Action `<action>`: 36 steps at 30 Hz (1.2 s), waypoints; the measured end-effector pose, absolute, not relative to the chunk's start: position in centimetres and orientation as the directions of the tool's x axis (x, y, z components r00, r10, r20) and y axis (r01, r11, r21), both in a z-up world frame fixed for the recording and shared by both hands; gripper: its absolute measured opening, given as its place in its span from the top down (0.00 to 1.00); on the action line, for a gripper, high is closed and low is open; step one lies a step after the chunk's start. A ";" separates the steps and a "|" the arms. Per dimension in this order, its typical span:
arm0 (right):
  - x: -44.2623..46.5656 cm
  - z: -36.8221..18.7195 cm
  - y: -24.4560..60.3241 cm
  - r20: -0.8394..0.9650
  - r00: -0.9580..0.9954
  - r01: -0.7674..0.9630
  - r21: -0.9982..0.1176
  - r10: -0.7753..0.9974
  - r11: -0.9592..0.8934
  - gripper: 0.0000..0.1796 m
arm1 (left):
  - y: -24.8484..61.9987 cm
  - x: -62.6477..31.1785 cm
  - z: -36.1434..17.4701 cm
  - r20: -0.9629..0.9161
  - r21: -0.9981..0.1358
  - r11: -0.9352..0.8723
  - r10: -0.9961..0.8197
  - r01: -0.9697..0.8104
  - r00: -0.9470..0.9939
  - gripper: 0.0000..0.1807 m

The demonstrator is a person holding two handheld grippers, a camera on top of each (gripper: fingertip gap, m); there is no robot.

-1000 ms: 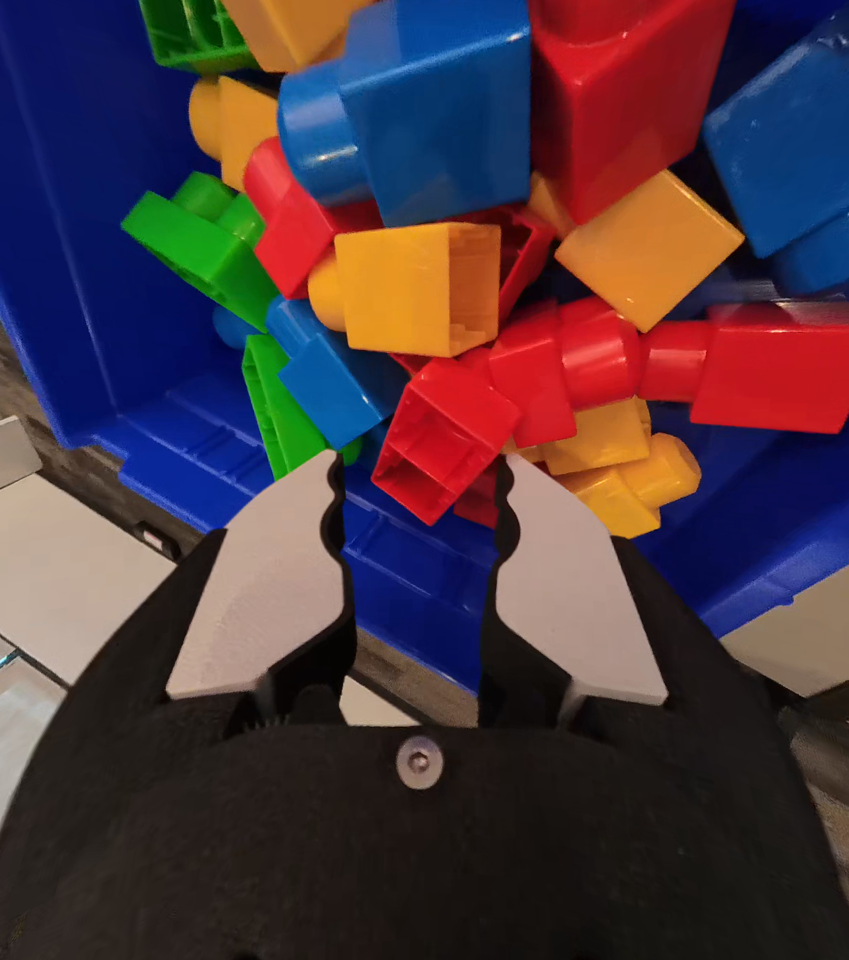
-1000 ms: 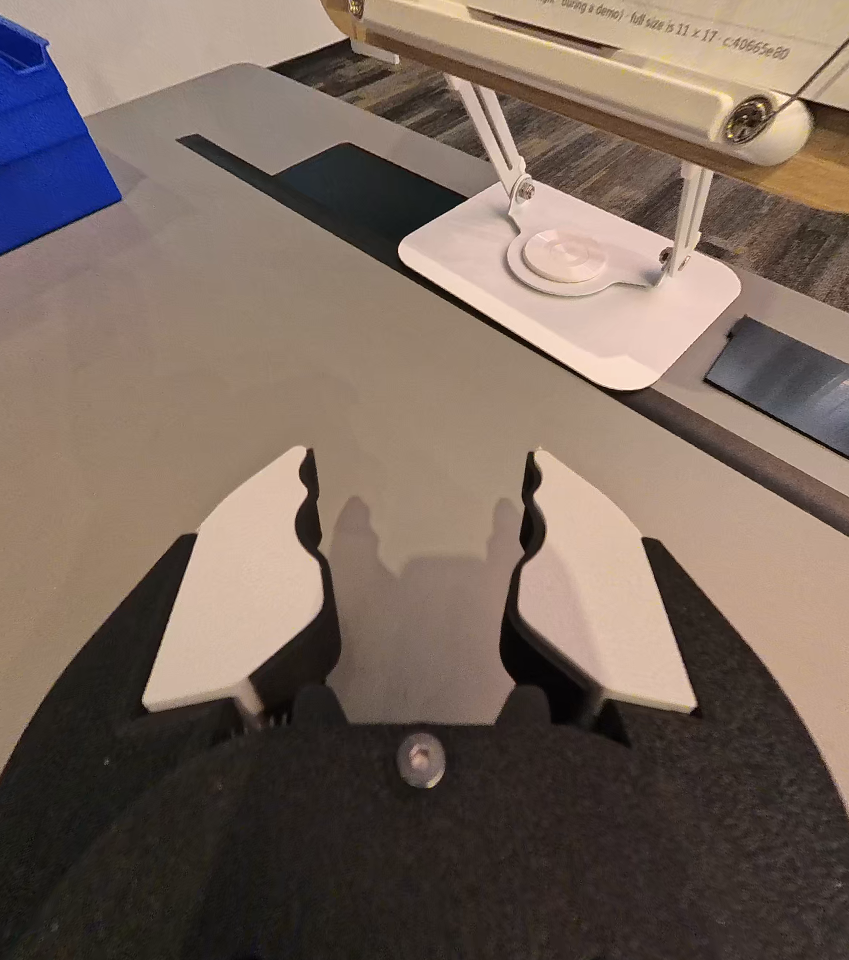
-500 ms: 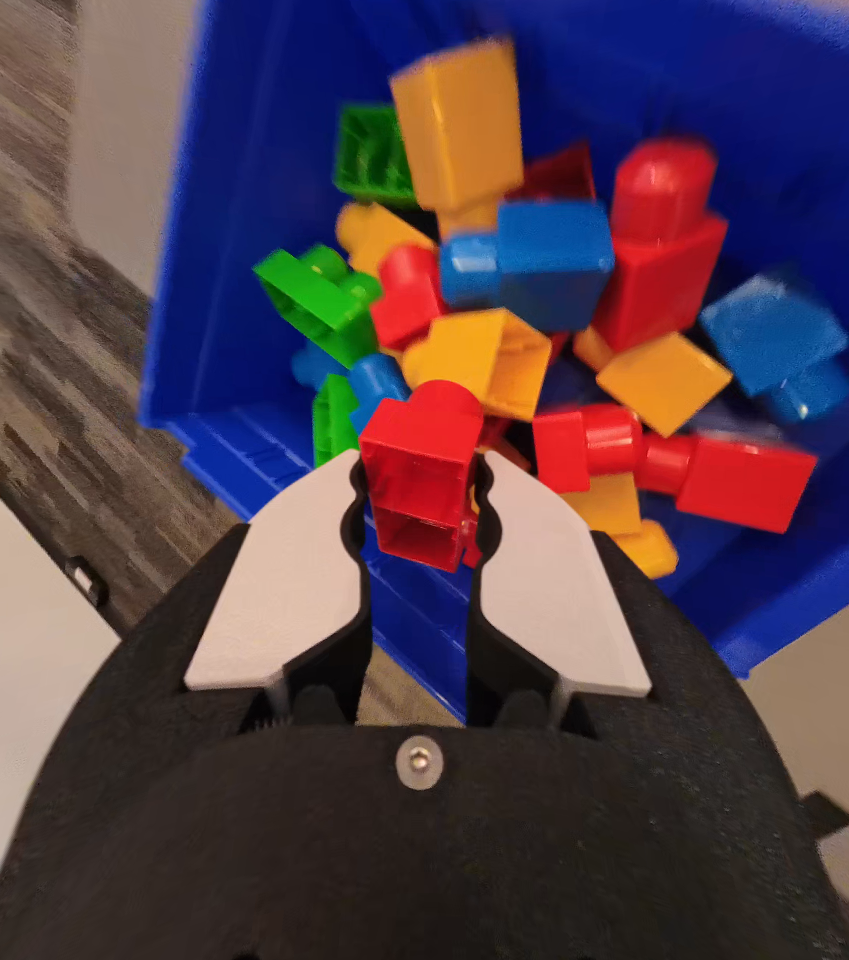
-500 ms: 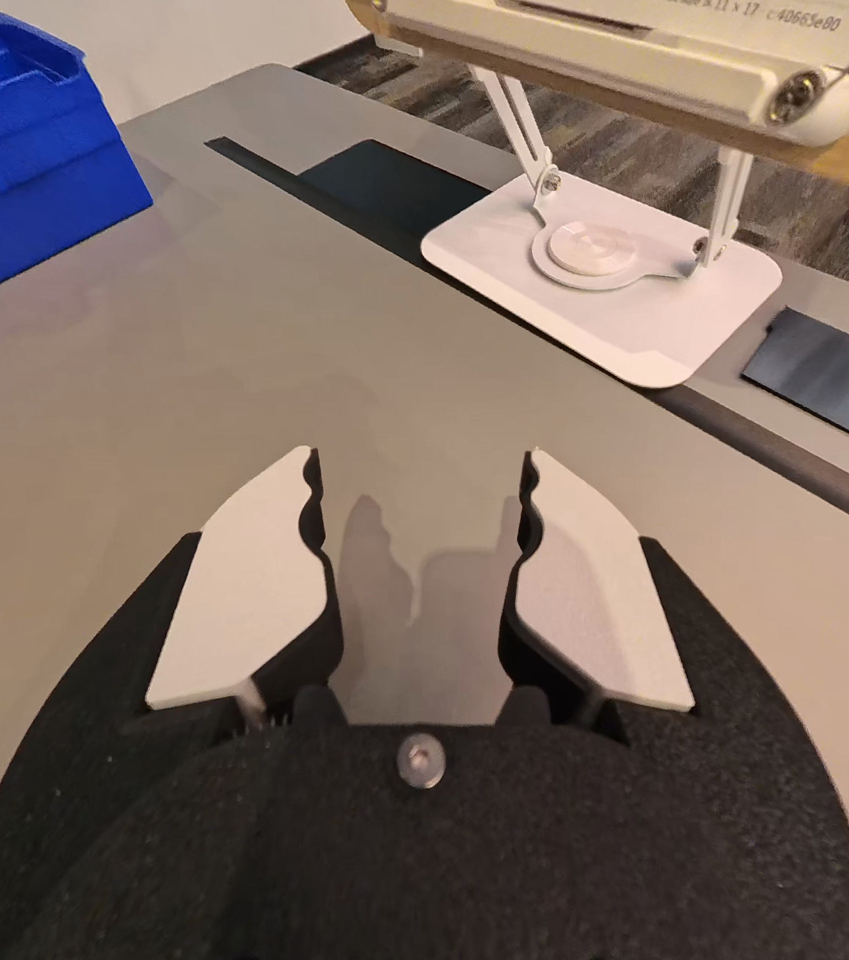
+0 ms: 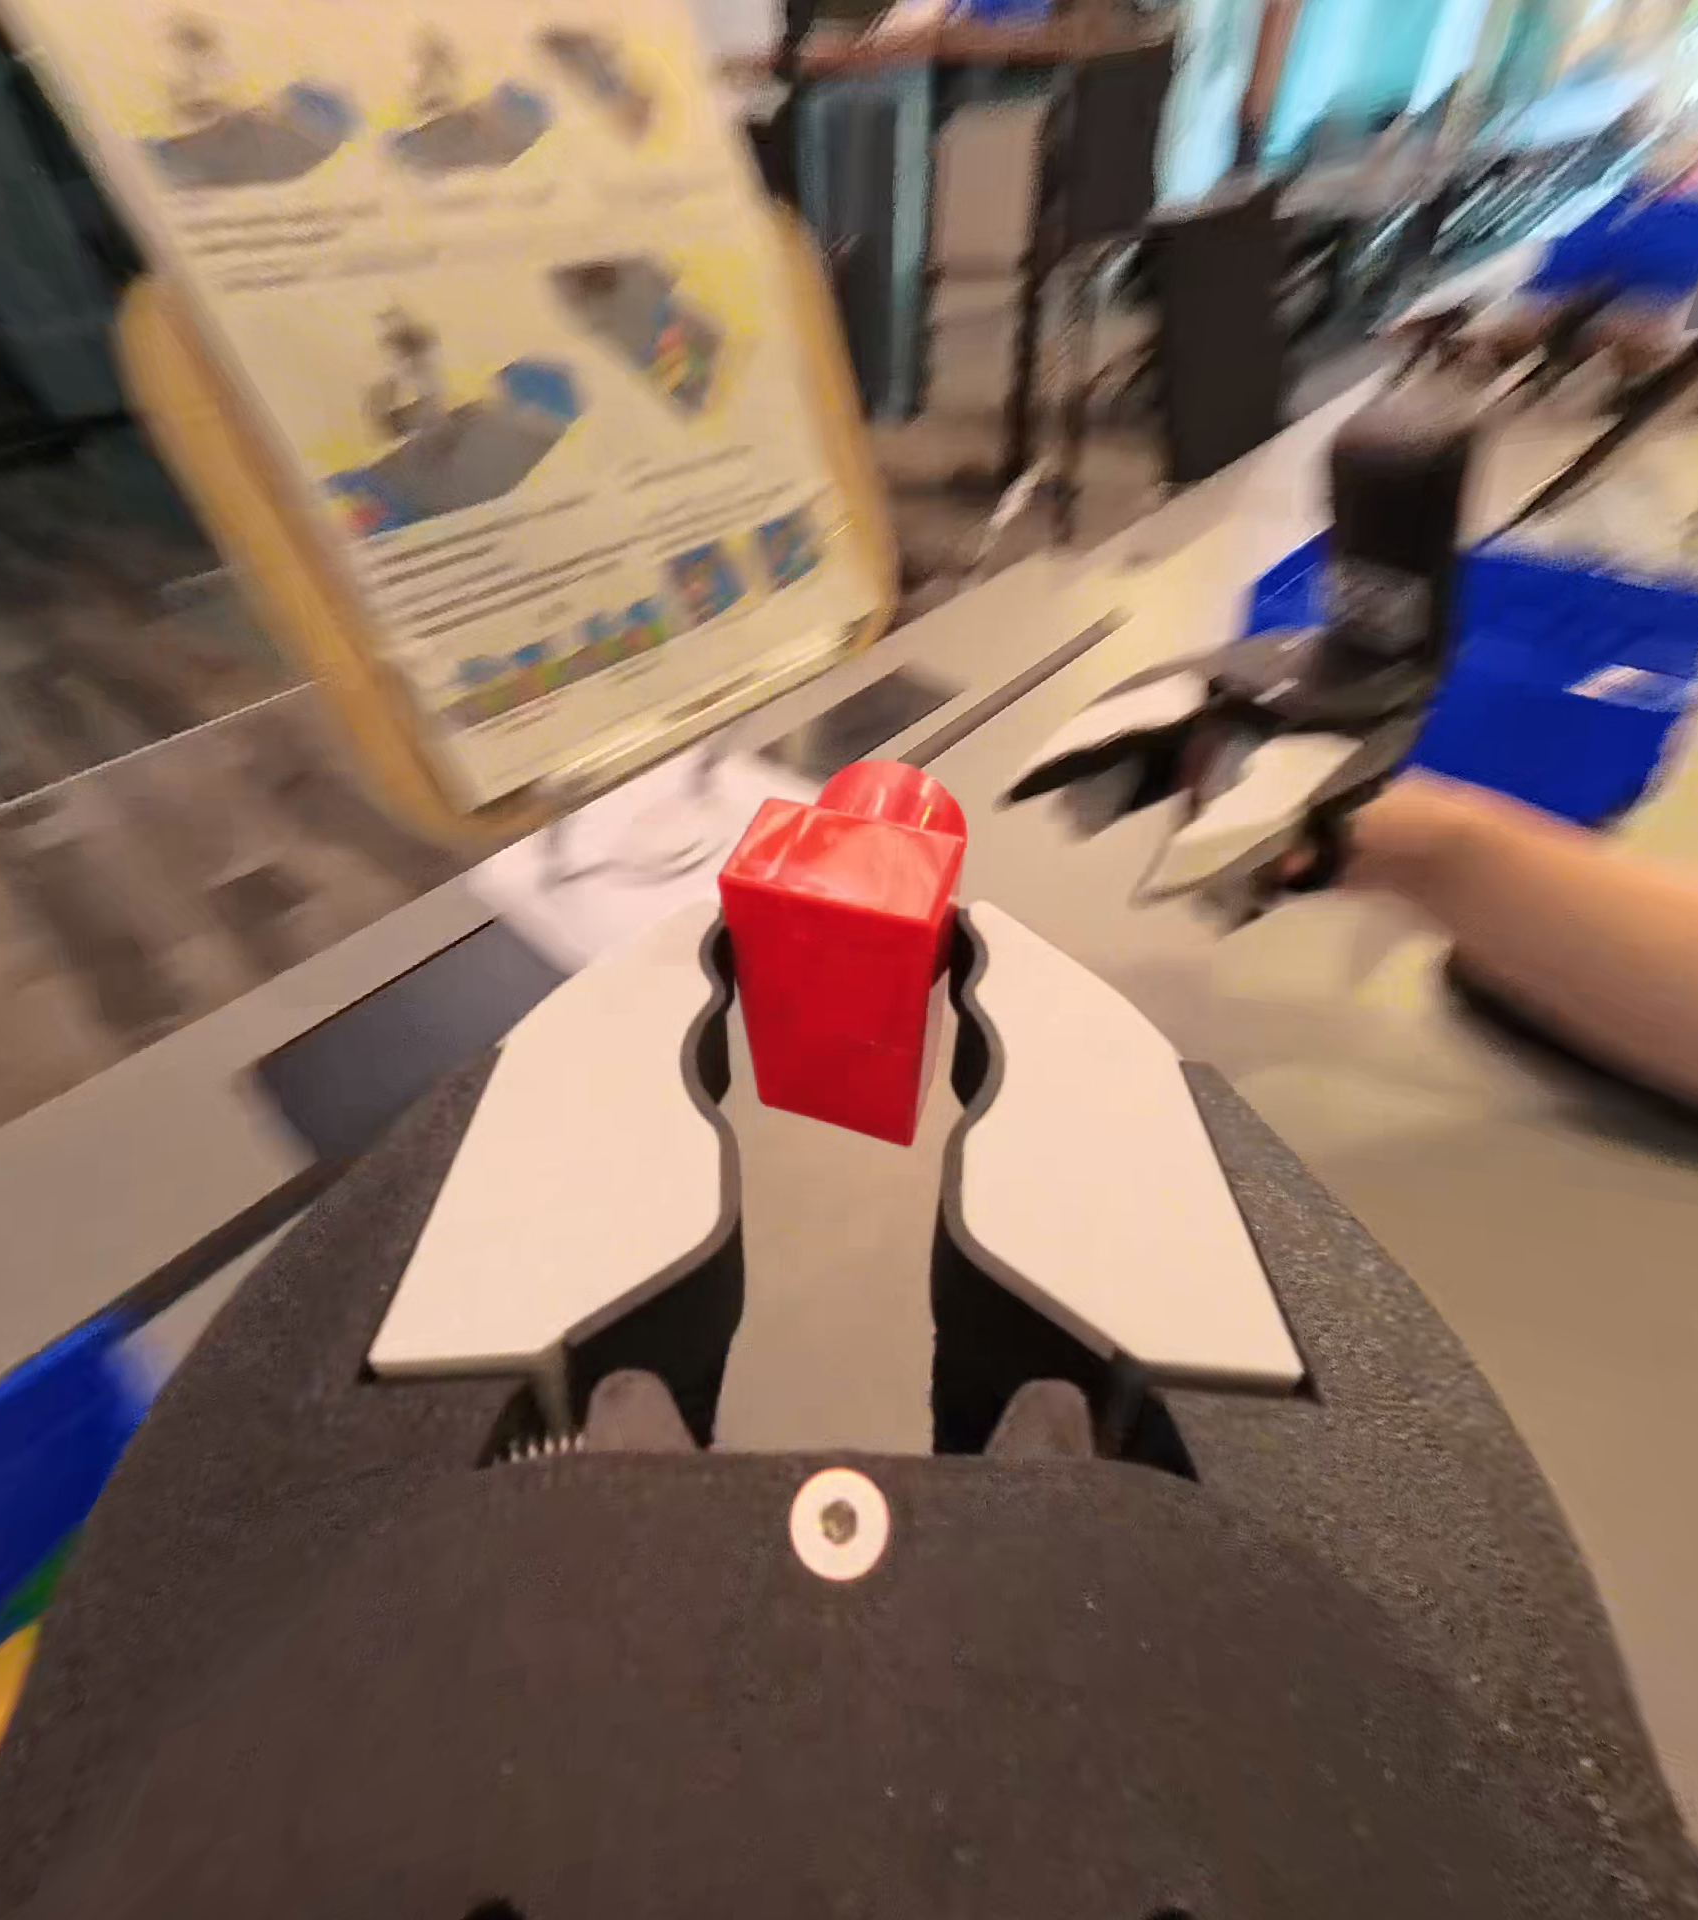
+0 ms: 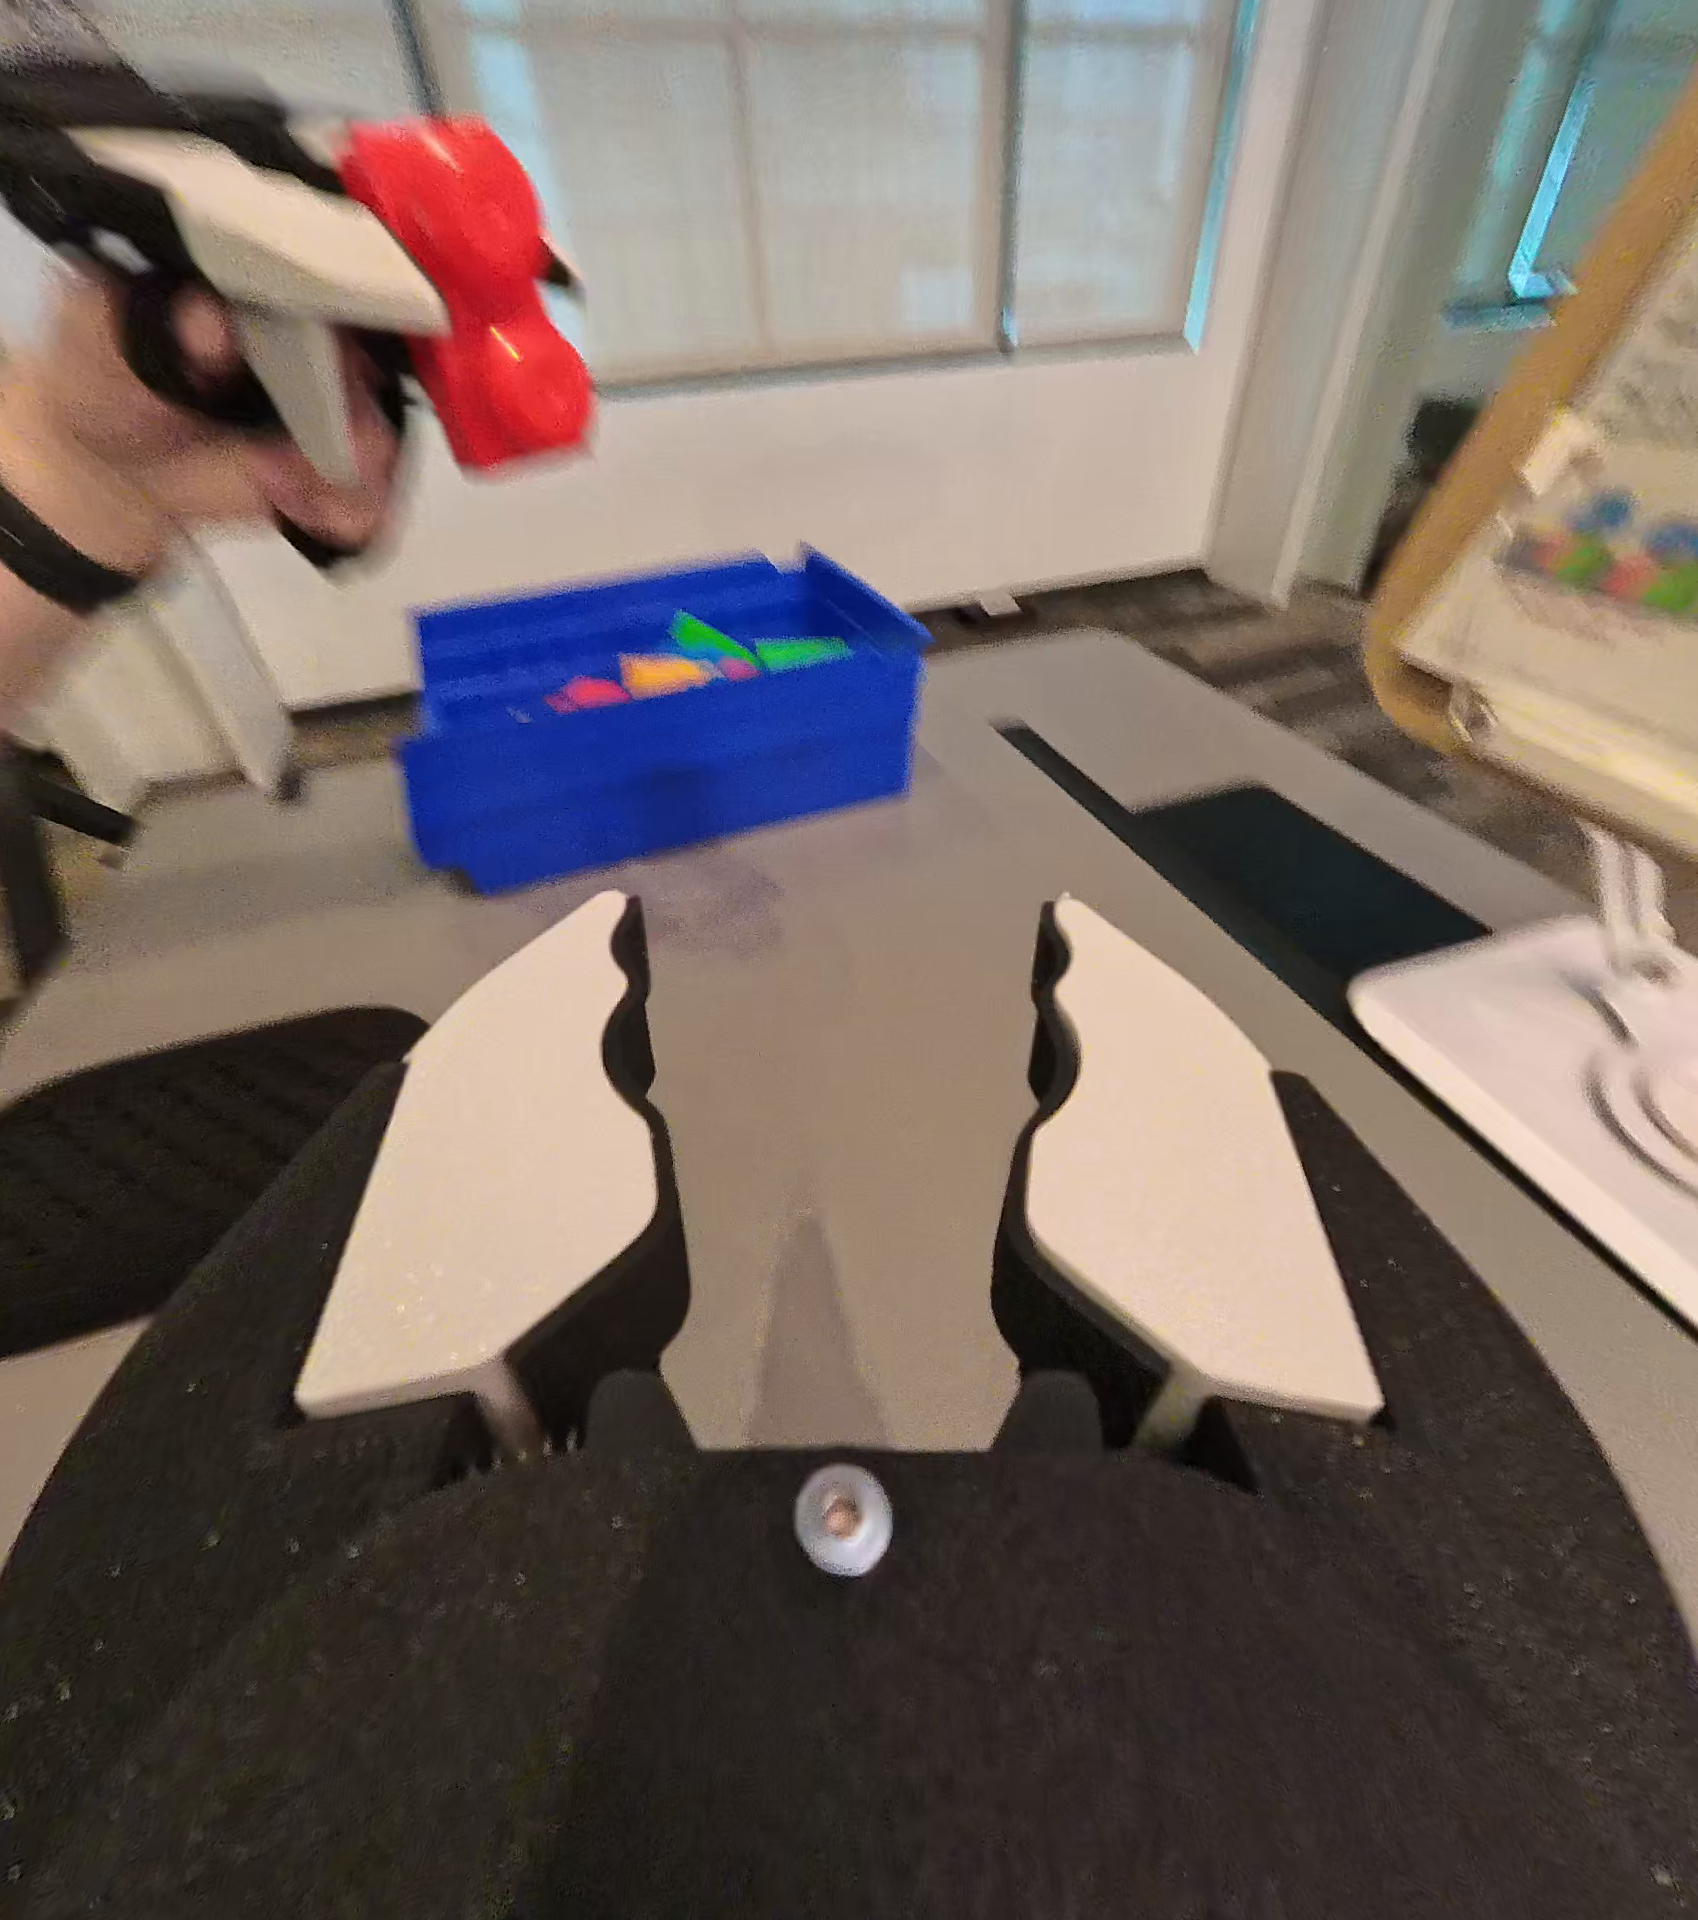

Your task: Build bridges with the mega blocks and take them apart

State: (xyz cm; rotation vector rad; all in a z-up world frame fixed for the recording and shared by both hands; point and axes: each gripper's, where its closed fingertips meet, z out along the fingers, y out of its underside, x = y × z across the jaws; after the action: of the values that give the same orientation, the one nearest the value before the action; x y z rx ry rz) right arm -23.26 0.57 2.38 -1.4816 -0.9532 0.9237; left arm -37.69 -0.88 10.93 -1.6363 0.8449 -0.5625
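Note:
My left gripper [image 5: 840, 935] is shut on a red mega block [image 5: 840, 966] and holds it in the air above the grey table [image 5: 1447, 1299]. The same gripper and red block [image 6: 476, 301] show at the upper left of the right wrist view. My right gripper [image 6: 840, 925] is open and empty, low over the table; it also shows at the right of the left wrist view [image 5: 1229, 769]. A blue bin [image 6: 658, 748] with several coloured blocks stands on the far side of the table. Both views are motion-blurred.
A picture board [image 5: 471, 395] on a white stand base [image 6: 1572, 1091] stands at the table's edge. Another blue bin [image 5: 1572, 686] sits behind the right gripper. A person's forearm [image 5: 1603, 977] reaches in from the right. A black chair seat [image 6: 97, 1174] is at the left.
My left gripper closed on the red block, lifted it out of the blue bin and swung it over the table. My right gripper turned to face the bin and stayed open.

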 end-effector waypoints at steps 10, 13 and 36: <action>-22.7 8.1 -4.6 -0.034 0.144 -0.071 -0.997 0.989 -0.024 0.63 | -5.0 -21.9 11.2 0.169 -0.984 -0.145 -0.936 0.099 0.309 0.78; -22.9 8.3 -5.0 -0.033 0.116 -0.082 -0.996 0.993 -0.024 0.65 | -5.0 -20.5 11.1 0.177 -0.982 -0.152 -0.944 0.111 0.278 0.78; -5.1 -13.2 1.9 0.000 0.451 0.740 -0.559 0.892 -0.375 0.80 | -3.4 -37.1 8.2 -0.171 -0.938 -0.113 -0.674 -0.329 0.719 0.69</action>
State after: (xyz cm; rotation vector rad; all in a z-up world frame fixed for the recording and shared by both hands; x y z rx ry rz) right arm -5.11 1.91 -13.21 -2.2200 -1.3646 0.4170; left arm -37.08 -3.36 8.21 -1.7145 0.8054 -0.3550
